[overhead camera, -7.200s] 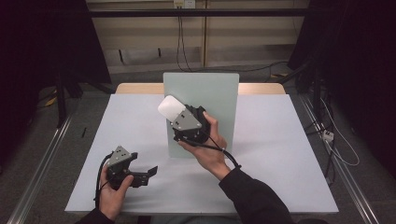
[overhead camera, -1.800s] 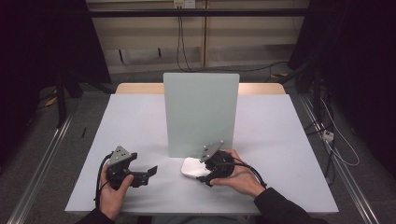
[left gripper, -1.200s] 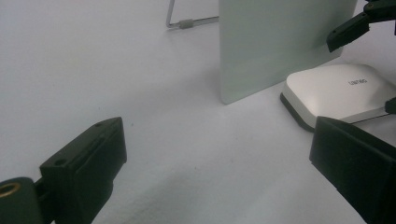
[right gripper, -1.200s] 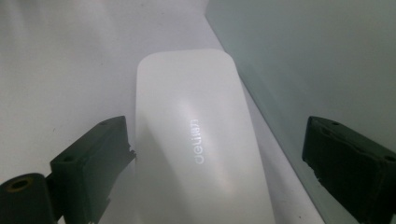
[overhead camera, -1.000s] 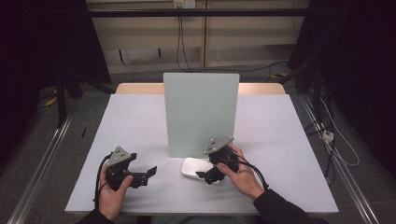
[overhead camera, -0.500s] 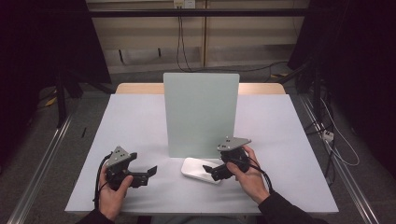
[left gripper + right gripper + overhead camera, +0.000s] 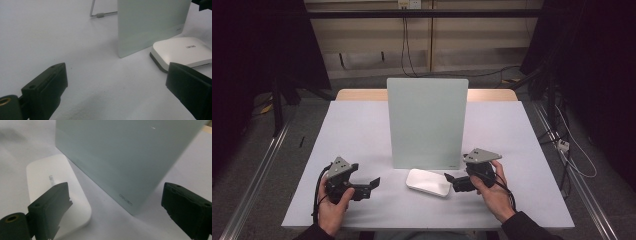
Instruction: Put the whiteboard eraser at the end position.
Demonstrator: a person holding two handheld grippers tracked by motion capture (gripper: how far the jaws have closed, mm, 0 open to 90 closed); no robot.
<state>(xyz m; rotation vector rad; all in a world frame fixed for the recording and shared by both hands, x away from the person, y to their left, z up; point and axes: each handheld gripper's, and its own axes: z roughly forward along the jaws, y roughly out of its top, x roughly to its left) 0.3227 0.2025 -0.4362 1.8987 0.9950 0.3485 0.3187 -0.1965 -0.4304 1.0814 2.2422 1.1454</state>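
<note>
A flat white box with rounded corners (image 7: 428, 182) lies on the white table (image 7: 362, 130), just in front of an upright pale green panel (image 7: 427, 122). My right gripper (image 7: 454, 181) sits just right of the box, open, its jaws wide apart with nothing between them. In the right gripper view the box (image 7: 47, 182) is beyond the left jaw and the panel (image 7: 125, 152) stands ahead. My left gripper (image 7: 372, 185) rests at the front left, open and empty. The left gripper view has the box (image 7: 182, 51) ahead at the right and the panel (image 7: 150, 22) behind it.
A wire stand (image 7: 100, 14) props the panel from behind. The tabletop spreads bare to the left and right of the panel. Metal rails (image 7: 257, 170) and cables (image 7: 567, 145) run along the floor on both sides of the table.
The right gripper carried the white box down from in front of the panel, set it flat on the table, let go and drew back to the right. The left gripper stayed put.
</note>
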